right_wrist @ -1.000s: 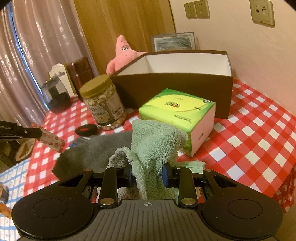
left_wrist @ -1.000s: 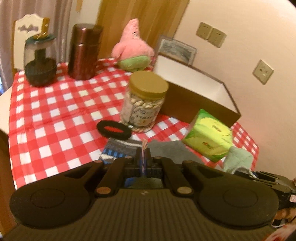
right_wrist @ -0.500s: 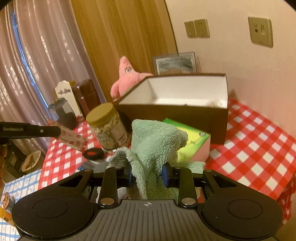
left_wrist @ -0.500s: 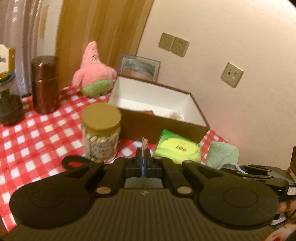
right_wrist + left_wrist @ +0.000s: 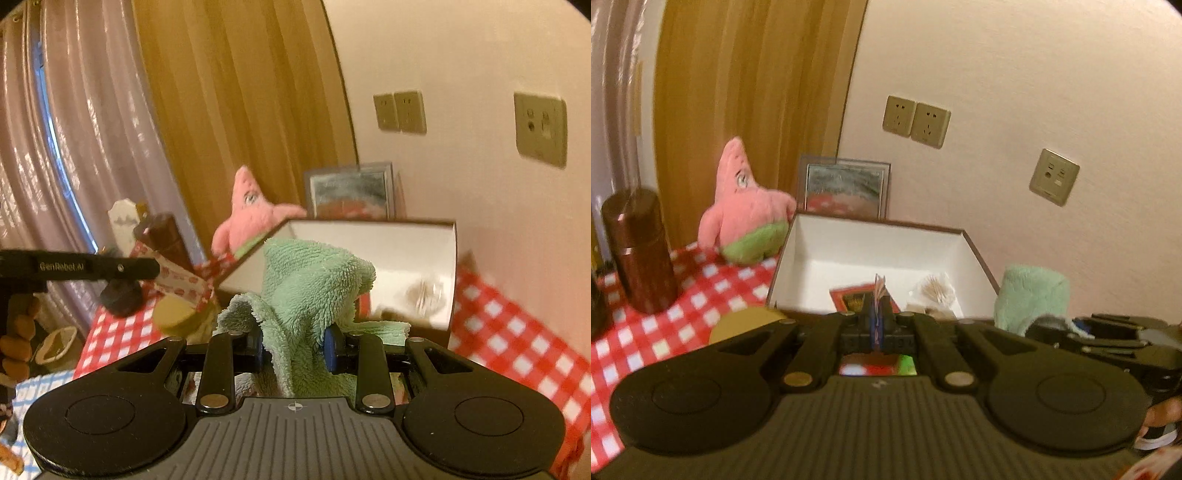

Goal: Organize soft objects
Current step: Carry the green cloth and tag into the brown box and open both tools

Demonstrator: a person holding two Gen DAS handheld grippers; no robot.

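My right gripper [image 5: 295, 349] is shut on a fluffy mint-green towel [image 5: 314, 284] and holds it up in front of the open brown box [image 5: 417, 258]. The towel also shows at the right of the left wrist view [image 5: 1030, 299]. My left gripper [image 5: 877, 314] is shut on a thin flat packet [image 5: 878, 291], seen edge-on; from the right wrist view it is a white sachet with red prints [image 5: 181, 282]. The left gripper sits just before the box [image 5: 871, 258], which holds a red packet [image 5: 855, 299] and a white wad [image 5: 934, 291]. A pink starfish plush [image 5: 746, 214] stands left of the box.
A red-checked cloth [image 5: 665, 317] covers the table. A brown canister [image 5: 639, 254] stands at the left. A yellow-lidded jar [image 5: 177, 315] sits below the left gripper. A framed picture [image 5: 846, 188] leans on the wall behind the box. Wall sockets [image 5: 916, 122] are above.
Both grippers have risen and moved toward the box with their loads. The grey cloth, sock and green tissue pack on the table have dropped out of sight below.
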